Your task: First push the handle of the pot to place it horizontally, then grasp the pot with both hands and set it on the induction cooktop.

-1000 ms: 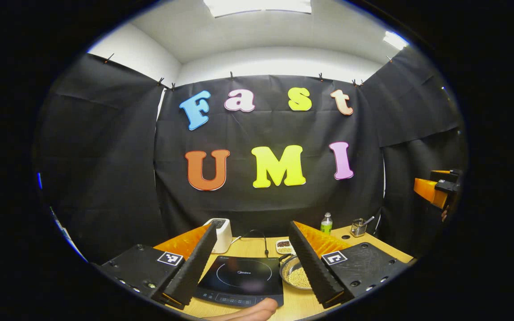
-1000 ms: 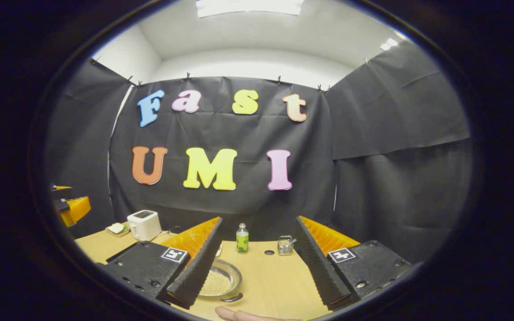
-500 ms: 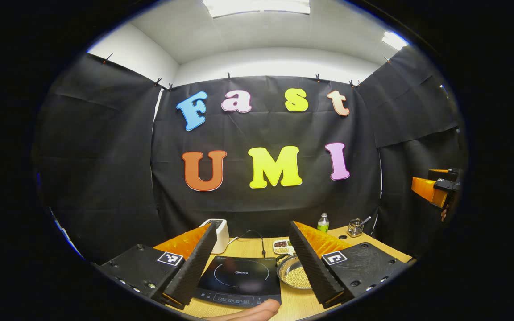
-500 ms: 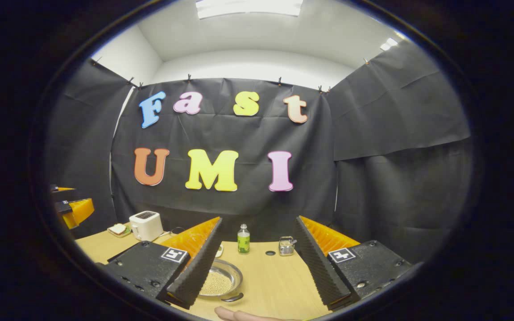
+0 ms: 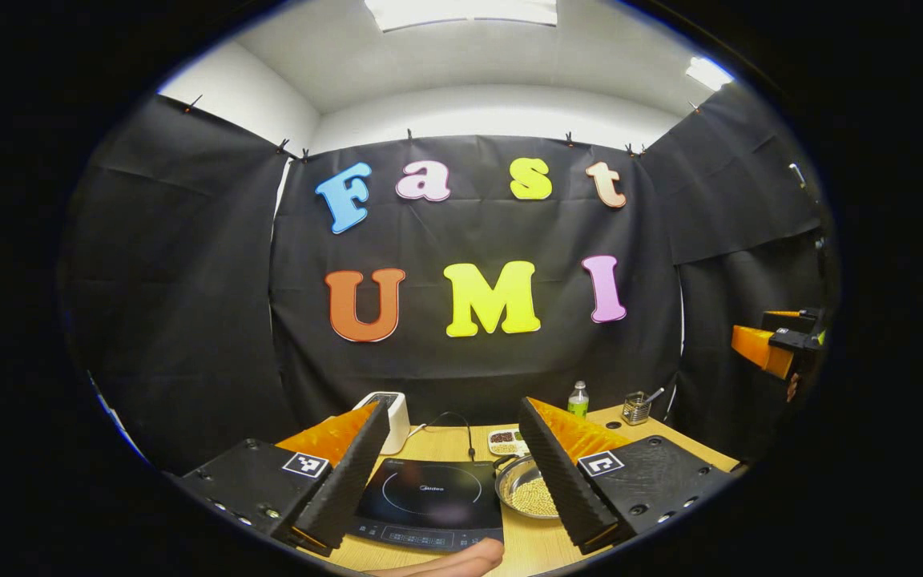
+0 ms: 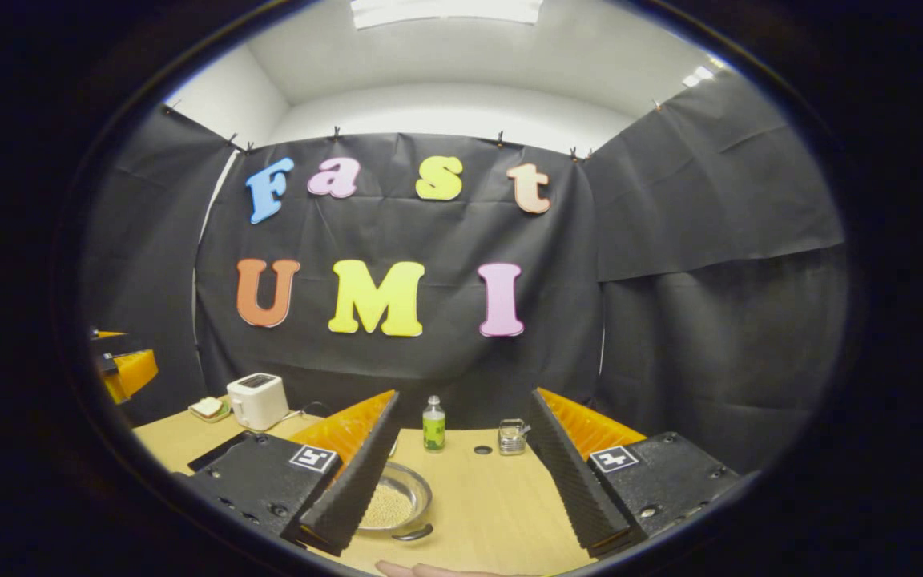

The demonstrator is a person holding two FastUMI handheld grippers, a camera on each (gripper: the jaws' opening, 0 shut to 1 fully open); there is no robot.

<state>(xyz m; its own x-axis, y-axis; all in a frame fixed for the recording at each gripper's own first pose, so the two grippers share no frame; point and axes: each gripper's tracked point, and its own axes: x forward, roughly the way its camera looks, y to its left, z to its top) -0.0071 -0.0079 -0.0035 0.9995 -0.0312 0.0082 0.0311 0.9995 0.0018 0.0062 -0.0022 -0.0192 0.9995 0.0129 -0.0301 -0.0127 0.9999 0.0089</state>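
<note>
On table, left to right: toaster [image 5: 394, 417]; cooktop [image 5: 429, 501]; pot [image 5: 527, 490] of beans just right of it, handle [image 6: 413, 532] toward the near edge. Left gripper [image 5: 453, 473] and right gripper [image 6: 461, 473]: fingers spread, empty, above the table. Step: none begun. Next, likely: lower right gripper, push handle sideways.
</note>
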